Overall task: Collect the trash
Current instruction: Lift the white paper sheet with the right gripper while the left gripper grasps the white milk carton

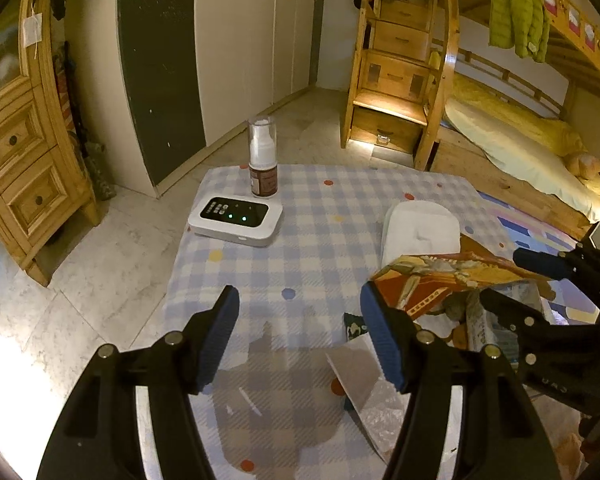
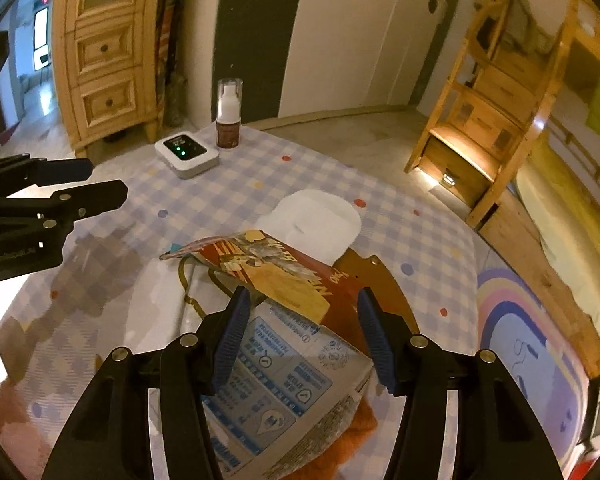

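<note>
While wrappers pile on table (image 1: 300, 216) | grey pack (image 2: 284, 384) light, crinkly, between spread right gripper (image 2: 304, 332) fingers, unpinched | pinch its edge | left gripper (image 1: 300, 336) spread, empty

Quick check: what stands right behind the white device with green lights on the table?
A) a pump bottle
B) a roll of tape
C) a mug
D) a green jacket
A: the pump bottle stands upright just behind the white device at the table's far corner.
</note>
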A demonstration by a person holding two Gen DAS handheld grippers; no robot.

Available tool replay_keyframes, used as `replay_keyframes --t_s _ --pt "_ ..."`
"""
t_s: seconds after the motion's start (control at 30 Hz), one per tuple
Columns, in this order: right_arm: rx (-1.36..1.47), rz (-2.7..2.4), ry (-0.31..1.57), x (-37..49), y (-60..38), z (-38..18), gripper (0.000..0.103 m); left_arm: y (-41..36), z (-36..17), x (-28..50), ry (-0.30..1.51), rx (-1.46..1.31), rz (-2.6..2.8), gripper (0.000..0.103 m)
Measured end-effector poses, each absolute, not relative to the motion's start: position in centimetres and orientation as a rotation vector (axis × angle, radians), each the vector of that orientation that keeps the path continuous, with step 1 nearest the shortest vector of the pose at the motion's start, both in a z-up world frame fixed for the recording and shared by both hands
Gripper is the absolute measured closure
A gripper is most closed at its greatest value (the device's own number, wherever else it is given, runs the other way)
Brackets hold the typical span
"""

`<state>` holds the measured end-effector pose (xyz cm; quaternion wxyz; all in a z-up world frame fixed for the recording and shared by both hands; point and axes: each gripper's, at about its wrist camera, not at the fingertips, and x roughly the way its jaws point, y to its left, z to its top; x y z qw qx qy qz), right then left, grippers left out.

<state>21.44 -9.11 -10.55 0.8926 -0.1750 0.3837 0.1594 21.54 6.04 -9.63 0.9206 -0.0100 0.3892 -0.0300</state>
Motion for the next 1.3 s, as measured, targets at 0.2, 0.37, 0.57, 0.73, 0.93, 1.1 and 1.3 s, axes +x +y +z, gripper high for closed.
replay_keyframes --t_s 0.2,0.37,0.57,0.73,0.93,1.1,1.3 --pt "-0.385 0.343 0.769 21.4 -9.4 -9.9 0.075 6.1 -9.3 21.1 0.8 -0.022 -0.055 0.042" --pt "-0.386 0.34 0.727 20.4 -10.3 -8.2 0.092 5.6 -8.6 19.8 0.788 -0.014 -0.057 0.042" --pt "-0.34 0.269 0.649 18.2 -13.1 -4.8 0.099 4.3 -7.0 17.5 0.756 0.003 -0.083 0.041" --pt "-0.234 0.209 0.629 15.6 -16.6 -2.8 0.103 2.4 -6.2 15.2 0.73 0.027 -0.126 0.021" --pt "-0.085 0.148 0.646 11.0 -20.2 -3.0 0.103 -1.1 -7.2 12.4 0.729 0.074 -0.21 0.007" --pt "0.011 0.099 0.663 7.7 -22.1 -4.1 0.103 -4.4 -8.8 11.1 0.753 0.121 -0.276 0.007" --pt "0.088 0.054 0.669 5.6 -24.6 -4.8 0.103 -7.3 -9.8 11.5 0.756 0.161 -0.288 0.007"
